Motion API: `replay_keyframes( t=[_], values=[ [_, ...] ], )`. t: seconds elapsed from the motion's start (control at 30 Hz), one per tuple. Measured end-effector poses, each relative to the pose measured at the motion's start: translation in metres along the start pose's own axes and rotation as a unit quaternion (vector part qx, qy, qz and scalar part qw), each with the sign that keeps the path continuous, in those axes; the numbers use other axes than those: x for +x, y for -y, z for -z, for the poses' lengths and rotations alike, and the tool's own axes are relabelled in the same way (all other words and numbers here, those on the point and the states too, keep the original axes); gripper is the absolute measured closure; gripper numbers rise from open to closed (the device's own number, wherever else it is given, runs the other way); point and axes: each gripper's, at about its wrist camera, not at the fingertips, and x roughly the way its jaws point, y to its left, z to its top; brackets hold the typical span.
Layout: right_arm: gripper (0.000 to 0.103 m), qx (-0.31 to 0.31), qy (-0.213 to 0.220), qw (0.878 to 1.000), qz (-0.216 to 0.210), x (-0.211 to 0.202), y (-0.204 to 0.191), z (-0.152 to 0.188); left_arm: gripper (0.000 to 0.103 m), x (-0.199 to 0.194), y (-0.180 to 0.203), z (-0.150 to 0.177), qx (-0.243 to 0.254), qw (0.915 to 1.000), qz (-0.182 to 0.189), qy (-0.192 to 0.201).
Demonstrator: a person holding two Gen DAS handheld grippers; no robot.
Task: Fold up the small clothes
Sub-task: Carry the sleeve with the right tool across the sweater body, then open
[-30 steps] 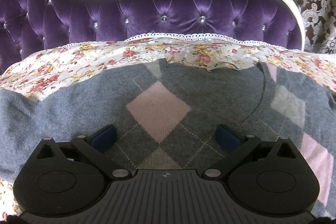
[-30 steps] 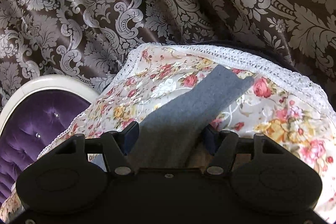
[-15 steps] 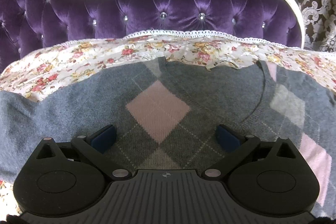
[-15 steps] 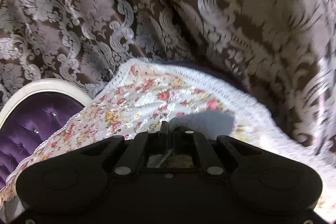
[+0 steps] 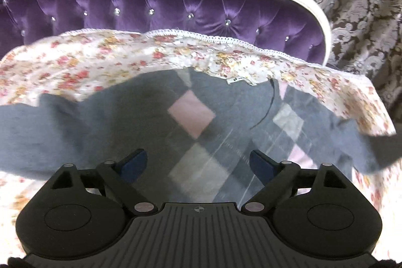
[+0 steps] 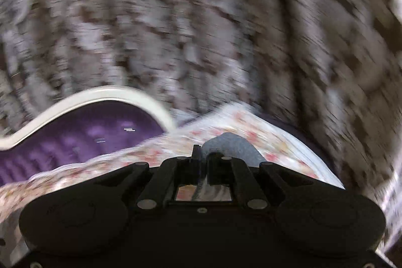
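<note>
work surface: a floral bedspread [image 5: 100,67] with a white lace edge, laid against a tufted purple headboard [image 5: 176,9] framed in white; a brown damask curtain [image 5: 364,4] hangs behind. the grey argyle sweater [image 5: 125,114] lies spread on the bedspread, a white neck label [image 5: 241,80] at its far edge. the left gripper [image 5: 196,162] sits over the sweater body, fingers well apart, nothing between them. the right gripper [image 6: 203,157] is closed on a grey sleeve [image 6: 233,146] — its housing hides the contact point. the right wrist view is heavily motion-blurred — curtain pattern illegible.
</note>
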Motion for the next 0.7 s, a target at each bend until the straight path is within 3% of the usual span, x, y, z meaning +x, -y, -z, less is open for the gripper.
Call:
replay_keyframes(
  t=[0.17, 0.3, 0.43, 0.53, 0.6, 0.7],
  values=[
    [0.093, -0.084, 0.002, 0.993, -0.086, -0.015, -0.108, -0.017, 0.014, -0.028, -0.034, 0.017, -0.011, 0.9999, -0.002, 0.009],
    [0.093, -0.148, -0.017, 0.975, -0.166, -0.014, -0.209, 0.003, 0.014, -0.038, -0.060, 0.030, -0.025, 0.9995, -0.013, 0.013],
    [0.093, -0.210, -0.044, 0.950, -0.226, 0.002, -0.306, 0.061, 0.014, -0.046, -0.085, 0.046, -0.039, 0.9988, -0.024, 0.014],
    [0.093, -0.265, -0.070, 0.927, -0.256, 0.014, -0.366, 0.125, 0.014, -0.048, -0.103, 0.056, -0.052, 0.9980, -0.035, 0.014],
    [0.093, -0.300, -0.088, 0.912, -0.265, 0.021, -0.397, 0.169, 0.014, -0.048, -0.114, 0.062, -0.057, 0.9975, -0.041, 0.011],
    [0.088, -0.315, -0.113, 0.899, -0.282, 0.024, -0.417, 0.220, 0.014, -0.048, -0.127, 0.067, -0.060, 0.9970, -0.047, 0.009]
  ],
)
